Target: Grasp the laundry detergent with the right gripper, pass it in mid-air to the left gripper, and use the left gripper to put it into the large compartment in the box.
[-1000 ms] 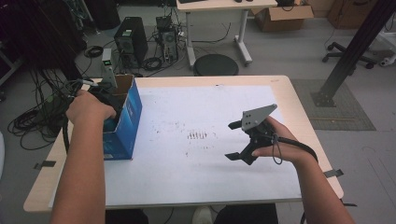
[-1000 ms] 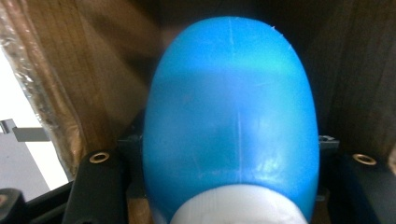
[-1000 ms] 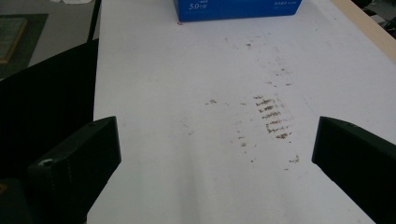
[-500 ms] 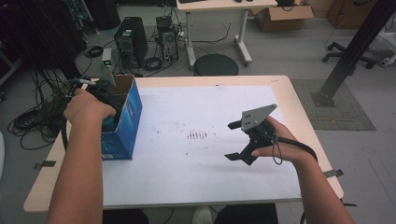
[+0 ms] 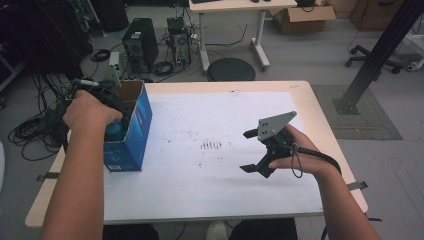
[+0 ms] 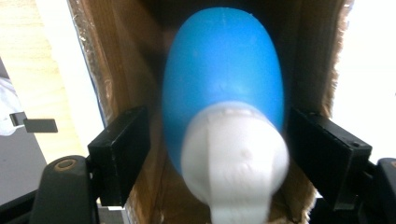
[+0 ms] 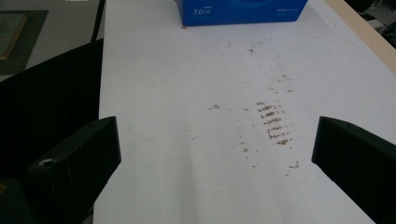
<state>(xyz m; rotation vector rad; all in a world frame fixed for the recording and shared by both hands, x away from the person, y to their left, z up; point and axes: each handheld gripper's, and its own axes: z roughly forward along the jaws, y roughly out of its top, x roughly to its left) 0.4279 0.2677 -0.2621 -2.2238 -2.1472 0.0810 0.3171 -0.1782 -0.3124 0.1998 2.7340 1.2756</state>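
1. Desk: white sheet with brown smudges at centre. Nothing in your way.
2. Blue box, at the desk's 9 o'clock edge, top open. Keep your withdrawal straight up so you don't snag its cardboard walls.
3. Blue bottle with white cap: sits inside the box, cap toward you.
4. Left tongs: jaws have just been opening; they flank the bottle with gaps either side, pads off it. Clear both sides before lifting.
5. Right tongs: spread, empty, hovering at 4 o'clock. Hold them there.
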